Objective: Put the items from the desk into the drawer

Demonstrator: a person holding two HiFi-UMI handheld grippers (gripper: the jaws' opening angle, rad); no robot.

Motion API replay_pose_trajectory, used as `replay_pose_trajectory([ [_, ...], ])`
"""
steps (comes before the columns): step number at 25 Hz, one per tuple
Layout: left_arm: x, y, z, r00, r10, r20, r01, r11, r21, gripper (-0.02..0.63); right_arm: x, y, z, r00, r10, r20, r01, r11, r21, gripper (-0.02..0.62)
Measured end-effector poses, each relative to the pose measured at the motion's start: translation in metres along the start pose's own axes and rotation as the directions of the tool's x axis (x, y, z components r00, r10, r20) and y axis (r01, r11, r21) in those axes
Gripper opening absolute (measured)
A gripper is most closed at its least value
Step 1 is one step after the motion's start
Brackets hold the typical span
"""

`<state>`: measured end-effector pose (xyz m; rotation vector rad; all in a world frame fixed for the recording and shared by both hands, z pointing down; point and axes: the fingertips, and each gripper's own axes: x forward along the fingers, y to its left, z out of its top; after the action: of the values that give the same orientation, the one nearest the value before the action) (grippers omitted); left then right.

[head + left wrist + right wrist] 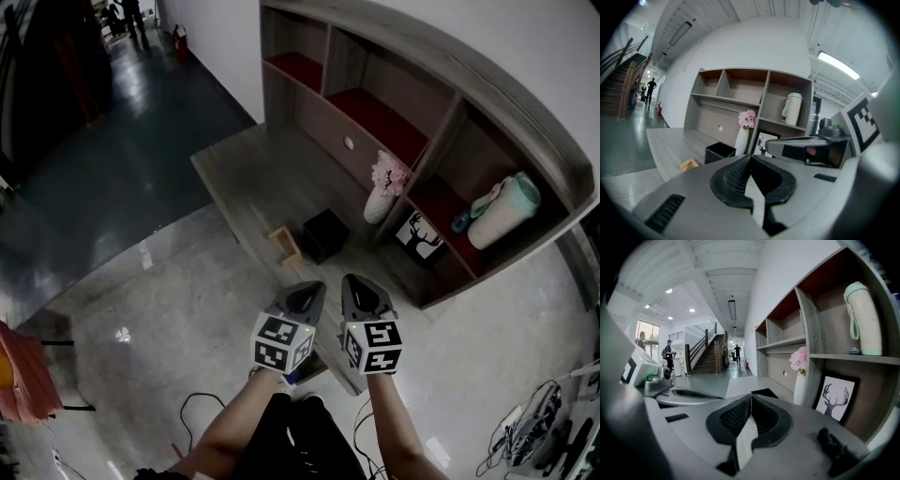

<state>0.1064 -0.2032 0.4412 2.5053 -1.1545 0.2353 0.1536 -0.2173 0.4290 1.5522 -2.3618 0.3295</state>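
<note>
A grey wooden desk (pixel 253 173) with a shelf unit stands ahead of me. On it lie a small wooden block (pixel 286 245), a black open box (pixel 325 234), a white vase of pink flowers (pixel 383 191) and a framed deer picture (pixel 419 236). The drawer front with its round knob (pixel 349 142) in the shelf unit is closed. My left gripper (pixel 308 291) and right gripper (pixel 362 285) hang side by side in front of the desk's near end, both shut and empty. The left gripper (pixel 750 157) points toward the black box (pixel 718 152); the right gripper (pixel 751 396) toward the vase (pixel 800 380).
A pale green bottle (pixel 503 211) lies in the right shelf compartment. Cables (pixel 525 433) lie on the floor at the lower right, a red object (pixel 21 375) at the far left. A person (pixel 650 89) stands far off in the hall by the stairs.
</note>
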Motion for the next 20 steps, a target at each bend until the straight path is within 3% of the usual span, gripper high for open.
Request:
replay_pose_trajectory([
  [7,0.016,0.042,0.002,0.998,0.070,-0.001,-0.070,0.997,-0.030,0.011,0.045,0.002,0.002,0.996,0.084,-0.043,-0.084,0.996,0.000,0.016],
  [8,0.017,0.048,0.002,0.997,0.078,-0.001,-0.078,0.996,-0.034,0.011,0.051,0.003,0.001,0.994,0.096,-0.052,-0.096,0.995,0.002,0.030],
  [10,0.020,0.058,0.002,0.996,0.093,-0.001,-0.093,0.995,-0.036,0.011,0.063,0.004,-0.002,0.988,0.127,-0.085,-0.127,0.992,0.003,0.119],
  [20,0.036,0.095,-0.011,0.992,0.124,-0.024,-0.125,0.991,-0.055,0.011,0.116,0.008,-0.017,0.962,0.192,-0.196,-0.199,0.980,-0.018,0.161],
])
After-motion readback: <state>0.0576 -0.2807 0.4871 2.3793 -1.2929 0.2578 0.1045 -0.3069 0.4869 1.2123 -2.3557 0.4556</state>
